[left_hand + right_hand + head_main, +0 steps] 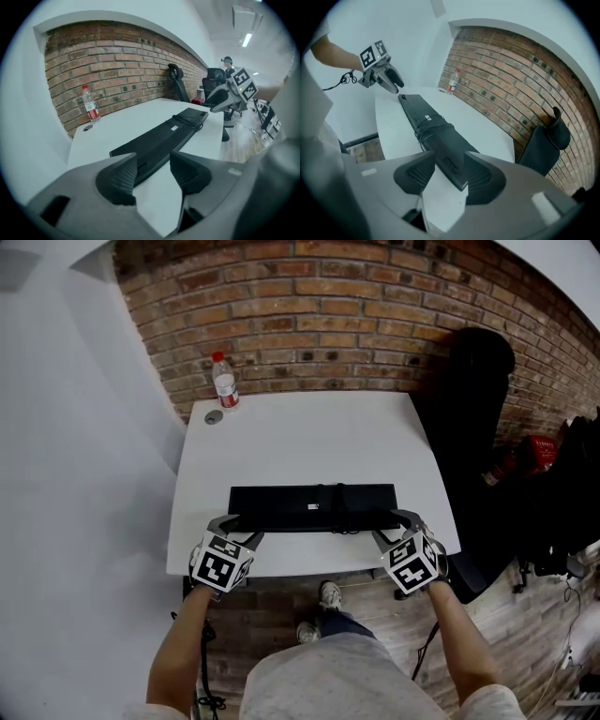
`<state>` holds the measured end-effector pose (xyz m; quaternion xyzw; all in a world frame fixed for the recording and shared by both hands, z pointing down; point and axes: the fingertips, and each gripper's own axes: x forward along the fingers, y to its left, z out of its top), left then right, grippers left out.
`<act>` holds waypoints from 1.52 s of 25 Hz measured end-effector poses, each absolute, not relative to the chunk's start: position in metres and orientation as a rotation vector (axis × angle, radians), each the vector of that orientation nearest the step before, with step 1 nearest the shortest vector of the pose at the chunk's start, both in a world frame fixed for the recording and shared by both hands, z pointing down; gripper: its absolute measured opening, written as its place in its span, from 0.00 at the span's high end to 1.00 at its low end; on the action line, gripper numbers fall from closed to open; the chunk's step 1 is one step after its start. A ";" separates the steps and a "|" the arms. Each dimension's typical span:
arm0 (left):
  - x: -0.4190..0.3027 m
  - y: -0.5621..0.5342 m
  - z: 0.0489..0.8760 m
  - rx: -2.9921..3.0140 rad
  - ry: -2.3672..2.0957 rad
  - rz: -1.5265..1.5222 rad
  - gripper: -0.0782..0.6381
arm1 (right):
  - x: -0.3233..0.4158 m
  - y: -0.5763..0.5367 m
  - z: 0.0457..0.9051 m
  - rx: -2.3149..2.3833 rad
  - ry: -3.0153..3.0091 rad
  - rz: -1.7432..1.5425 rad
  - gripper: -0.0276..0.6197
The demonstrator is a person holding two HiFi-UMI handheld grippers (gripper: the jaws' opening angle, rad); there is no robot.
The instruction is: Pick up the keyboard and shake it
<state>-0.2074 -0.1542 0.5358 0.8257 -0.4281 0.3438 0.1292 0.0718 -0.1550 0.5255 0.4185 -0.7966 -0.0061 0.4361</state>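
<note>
Grasping is the step in hand: the left gripper (232,522) and right gripper (405,517) each straddle 1 end of the black keyboard (281,502), jaws apart, not yet clenched. The keyboard lies flat on the white table (300,432). Next, I judge: clamp both ends, lift level. Behind the keyboard, the water bottle's (224,382) red label is unreadable.

big white table (300,437) in the middle, clear water bottle (224,382) with red top standing at its 11 o'clock corner, small grey bottle cap (214,416) just beside it, red brick wall (319,315) at 12 o'clock, black chair (478,371) at 2 o'clock, wood floor (281,615) at 6 o'clock
</note>
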 end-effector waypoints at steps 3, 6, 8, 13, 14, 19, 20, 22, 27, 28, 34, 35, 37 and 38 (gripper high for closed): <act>-0.199 -0.151 0.512 2.420 -1.310 0.849 0.64 | 0.064 -0.150 0.513 1.104 -2.038 0.038 0.68; -0.192 -0.150 0.488 2.424 -1.370 0.701 0.68 | 0.056 -0.144 0.498 1.169 -2.097 0.097 0.72; -0.186 -0.147 0.472 2.428 -1.405 0.625 0.72 | 0.052 -0.140 0.486 1.209 -2.135 0.131 0.74; -0.177 -0.138 0.441 2.423 -1.468 0.451 0.79 | 0.041 -0.132 0.453 1.301 -2.239 0.195 0.80; -0.176 -0.136 0.438 2.416 -1.478 0.419 0.82 | 0.040 -0.131 0.448 1.320 -2.259 0.210 0.81; -0.178 -0.132 0.432 2.369 -1.528 0.328 0.90 | 0.039 -0.127 0.429 1.397 -2.340 0.278 0.94; -0.178 -0.132 0.432 2.359 -1.534 0.325 0.90 | 0.038 -0.127 0.428 1.407 -2.350 0.288 0.94; -0.176 -0.133 0.431 2.344 -1.541 0.325 0.90 | 0.037 -0.127 0.427 1.416 -2.366 0.310 0.94; -0.169 -0.134 0.432 2.345 -1.540 0.330 0.90 | 0.033 -0.125 0.432 1.407 -2.388 0.346 0.94; -0.169 -0.134 0.433 2.344 -1.540 0.330 0.90 | 0.032 -0.125 0.433 1.406 -2.393 0.352 0.94; -0.168 -0.135 0.435 2.332 -1.546 0.336 0.90 | 0.032 -0.125 0.436 1.398 -2.402 0.383 0.94; -0.168 -0.135 0.435 2.330 -1.546 0.337 0.90 | 0.031 -0.126 0.437 1.396 -2.403 0.383 0.94; -0.169 -0.135 0.438 2.325 -1.544 0.338 0.90 | 0.030 -0.126 0.438 1.393 -2.403 0.384 0.94; -0.170 -0.135 0.439 2.323 -1.542 0.340 0.90 | 0.030 -0.127 0.438 1.392 -2.403 0.383 0.94</act>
